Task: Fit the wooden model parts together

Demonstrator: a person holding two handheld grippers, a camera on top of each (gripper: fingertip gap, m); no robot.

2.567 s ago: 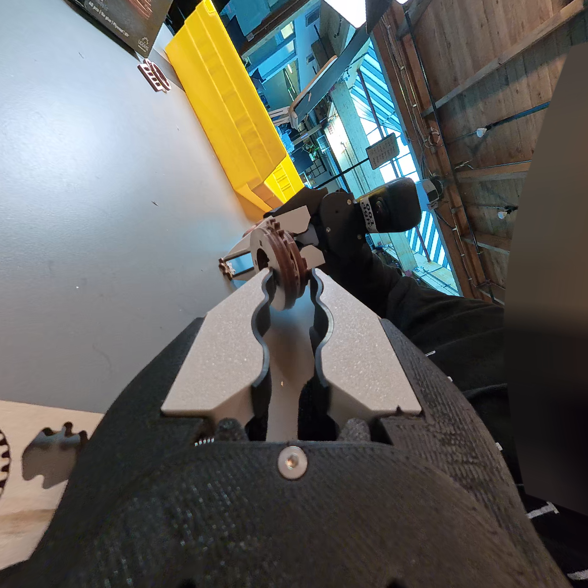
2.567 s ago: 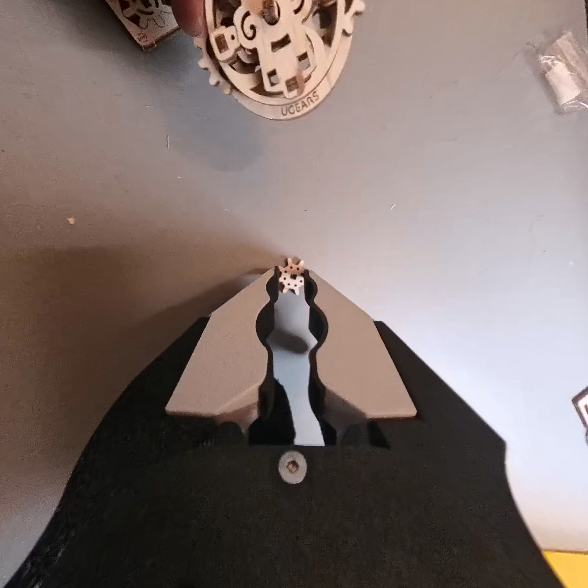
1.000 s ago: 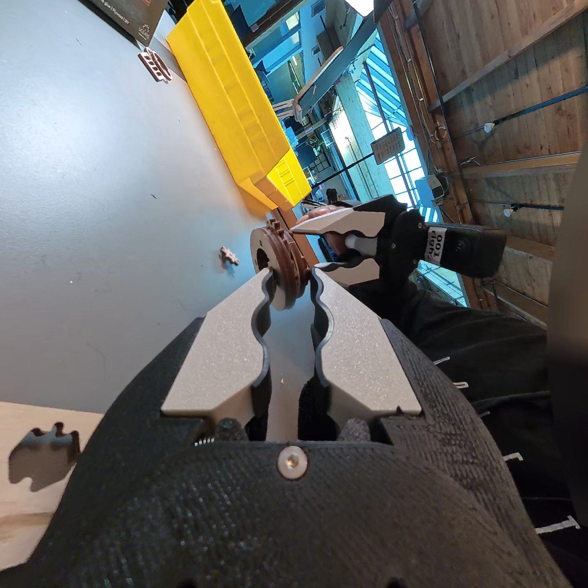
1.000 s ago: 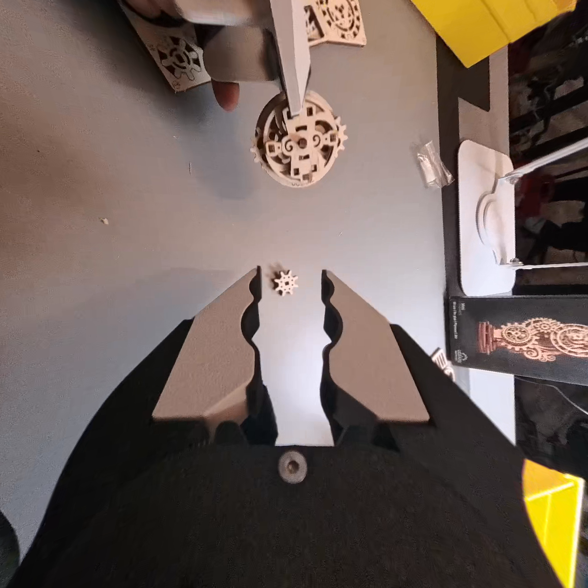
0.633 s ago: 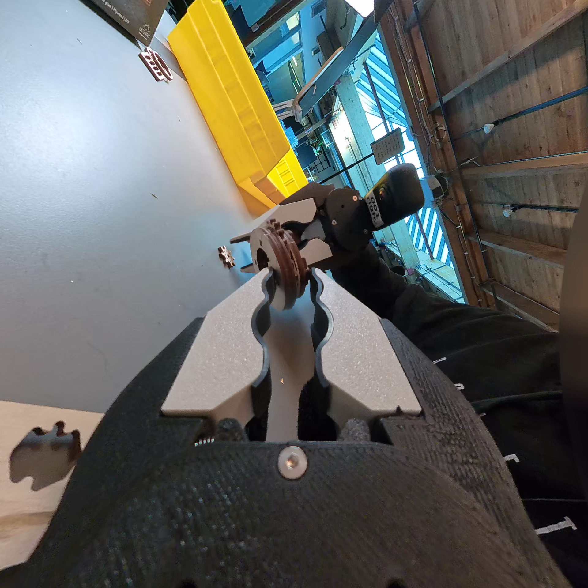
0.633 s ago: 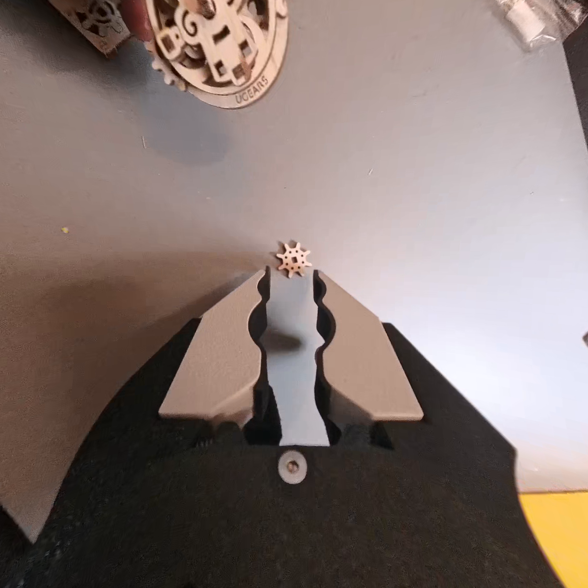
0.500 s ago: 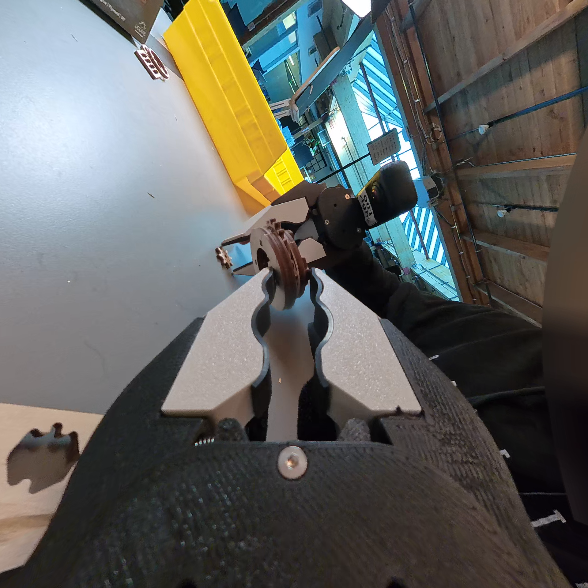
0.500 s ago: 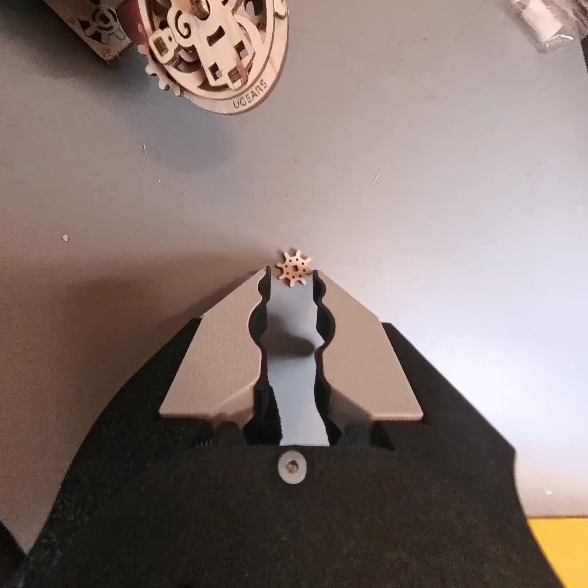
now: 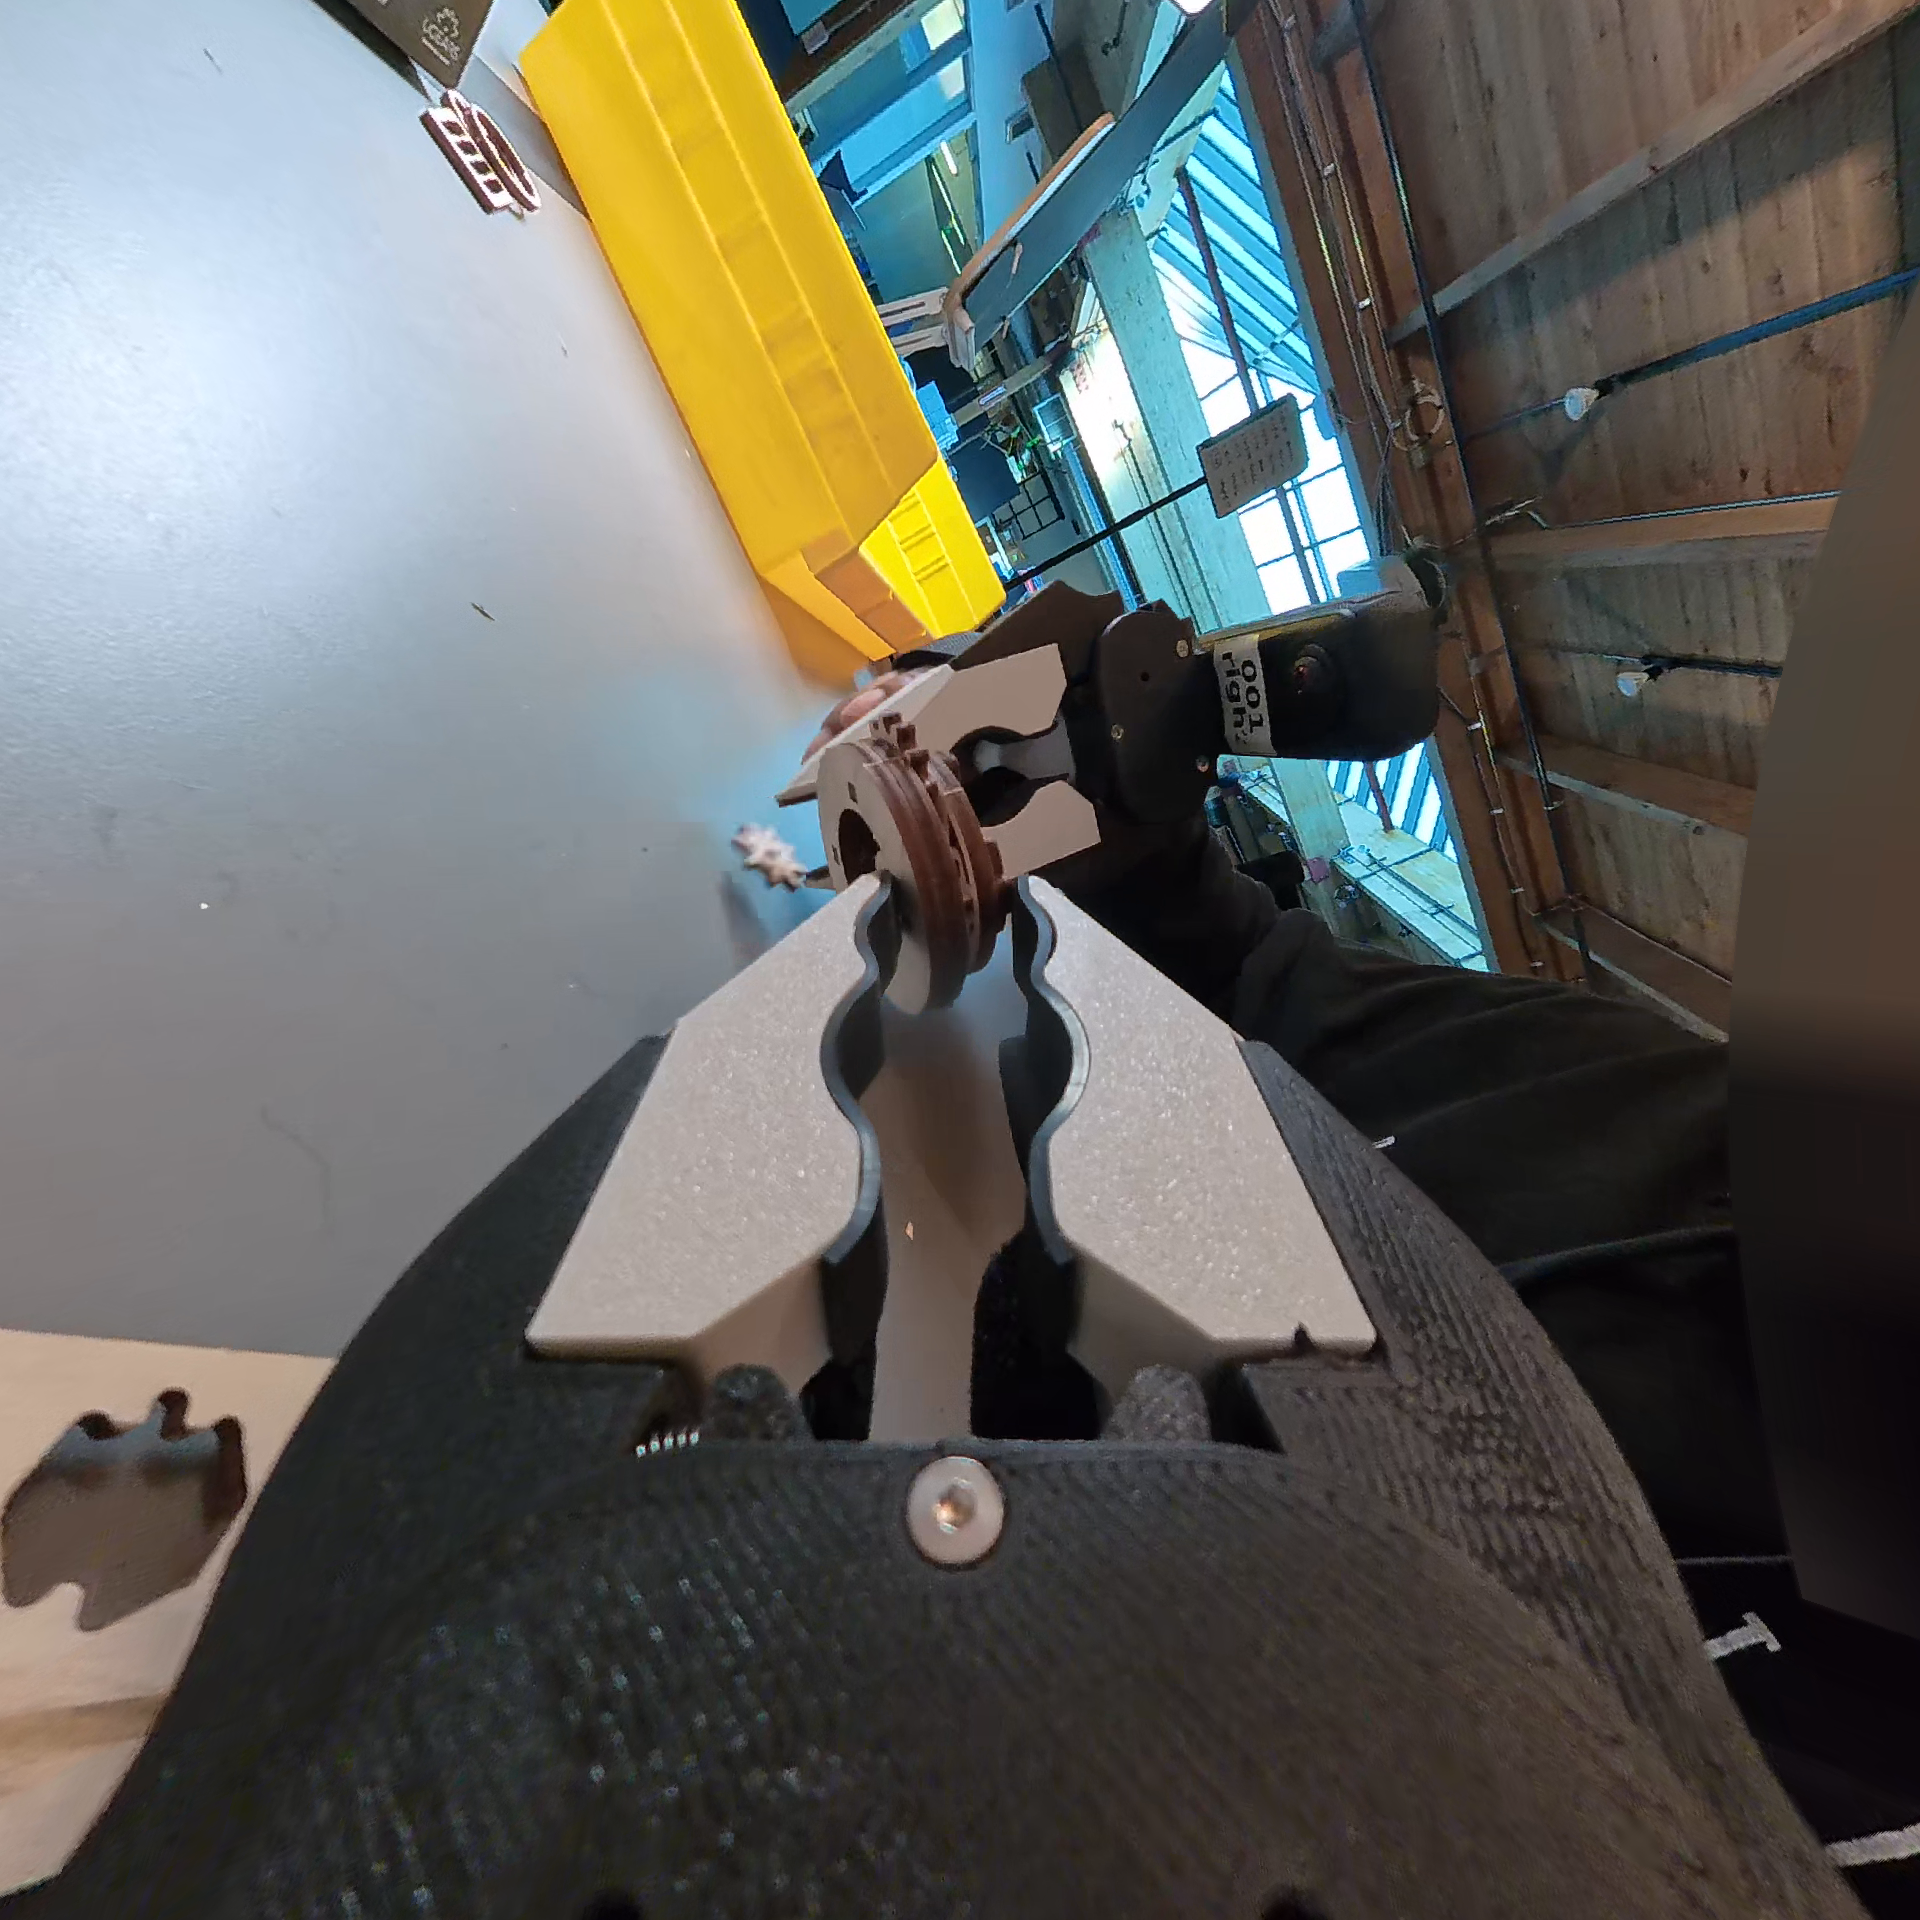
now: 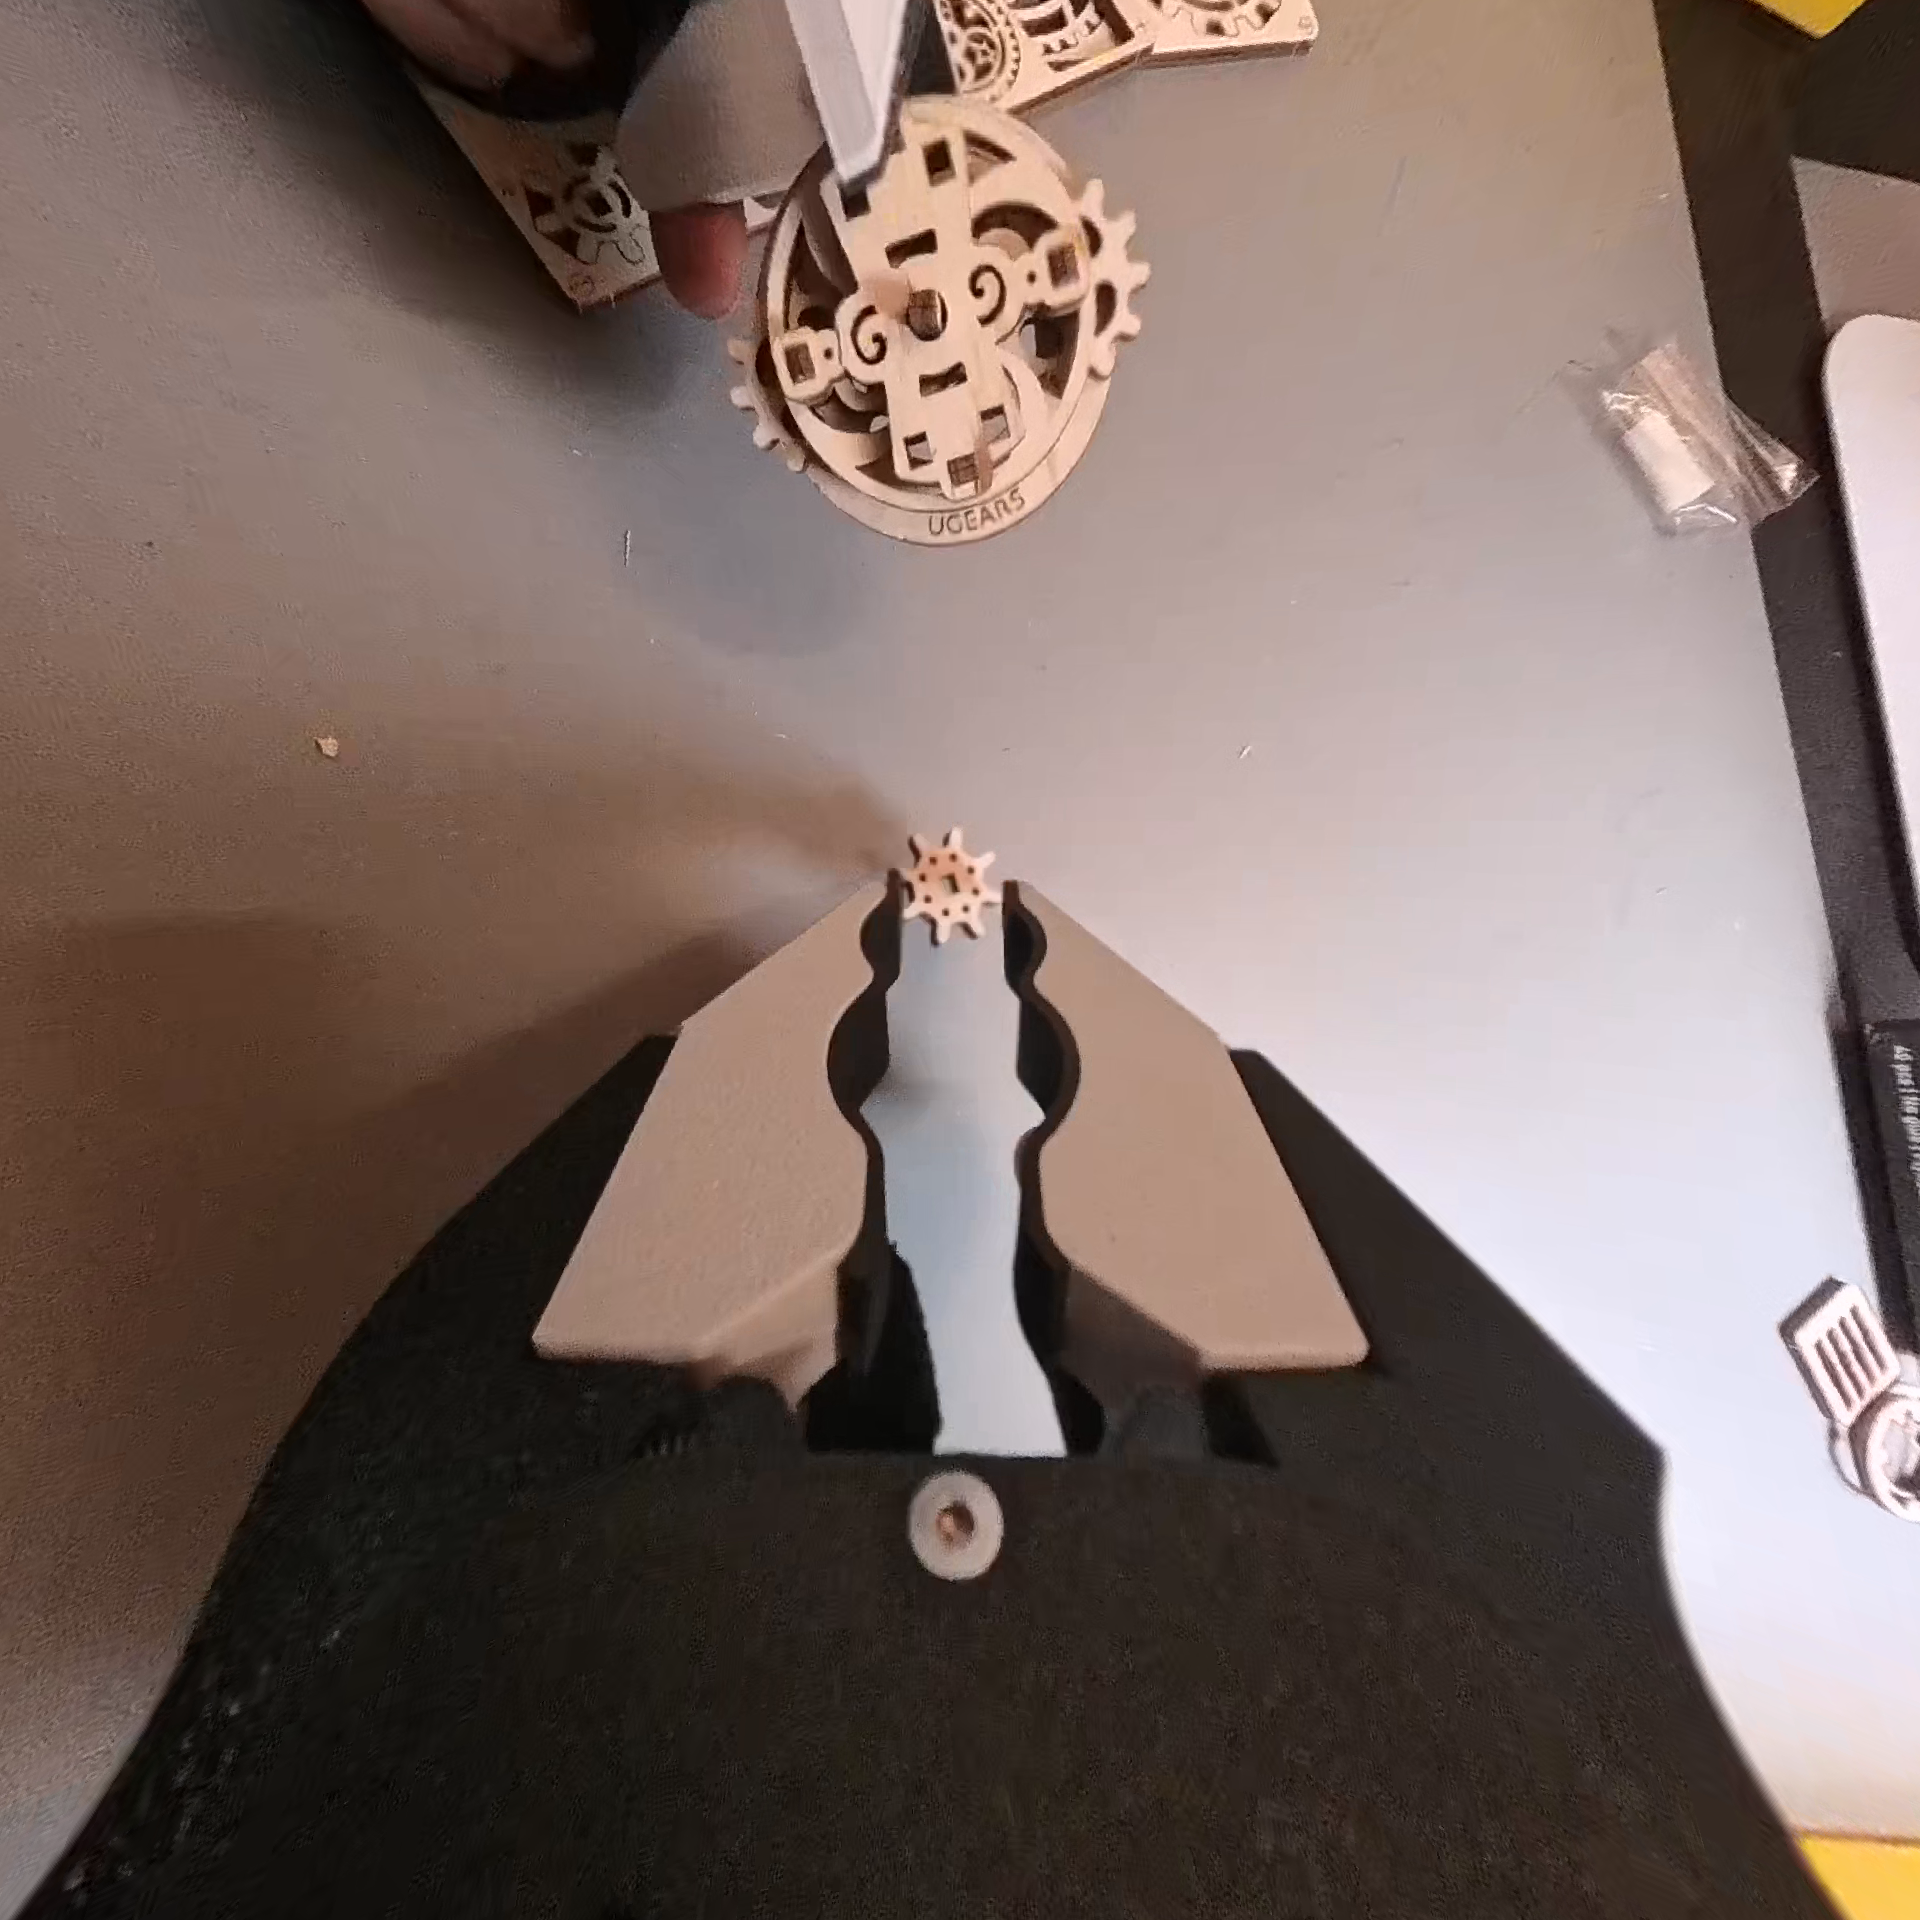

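My left gripper (image 9: 945, 888) is shut on the rim of a round wooden gear assembly (image 9: 920, 862), held on edge above the grey table (image 9: 312, 623). In the right wrist view the assembly (image 10: 935, 343) hangs from the left gripper's fingers (image 10: 847, 114) at the top, with a person's fingertip beside it. My right gripper (image 10: 951, 899) is shut on a small wooden cog (image 10: 948, 902) at its very tips, just above the table. In the left wrist view the right gripper (image 9: 805, 836) holds the cog (image 9: 769, 857) close to the left of the assembly.
Yellow bins (image 9: 748, 312) line the table's far edge. A punched wooden sheet (image 9: 104, 1507) lies near left. Wooden part sheets (image 10: 1091, 31), a plastic bag (image 10: 1683, 436), a white object (image 10: 1881, 623), a black box (image 10: 1901, 1195) and a slotted wooden part (image 10: 1860, 1392) lie around. The grippers' ends are close to 9 cm from one another.
My right gripper opened over the cog, came down, shut on it again and has now risen a little with it. The left gripper still holds the assembly.
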